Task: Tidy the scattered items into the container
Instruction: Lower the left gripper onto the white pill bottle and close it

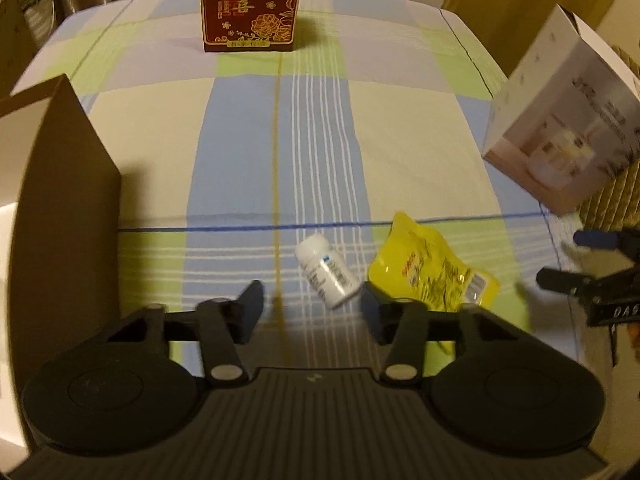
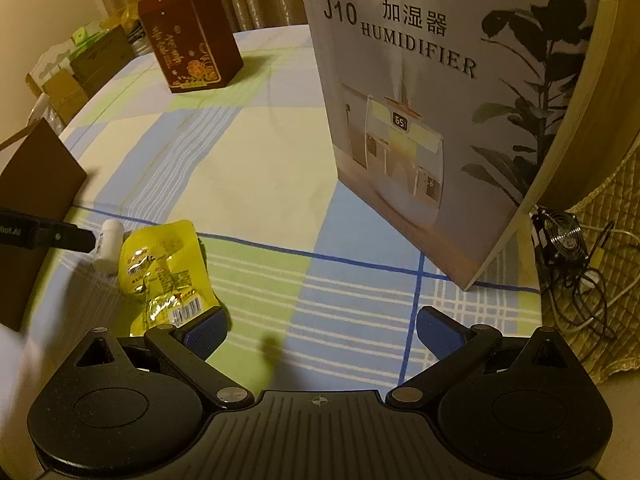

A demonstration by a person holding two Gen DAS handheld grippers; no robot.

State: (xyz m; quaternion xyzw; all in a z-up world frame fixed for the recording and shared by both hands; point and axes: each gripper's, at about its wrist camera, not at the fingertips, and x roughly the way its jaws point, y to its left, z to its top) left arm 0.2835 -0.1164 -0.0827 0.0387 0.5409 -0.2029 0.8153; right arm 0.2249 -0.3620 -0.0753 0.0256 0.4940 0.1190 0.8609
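A small white bottle lies on its side on the checked cloth, with a yellow snack pouch just to its right. My left gripper is open and empty, its jaws low over the cloth just short of the bottle. A brown open box stands at the left. In the right wrist view the pouch and bottle lie to the left of my right gripper, which is open and empty. The right gripper also shows at the edge of the left wrist view.
A white humidifier box stands close on the right, also in the left wrist view. A dark red gift box stands at the far side of the table. A small fan and cables lie beyond the right edge.
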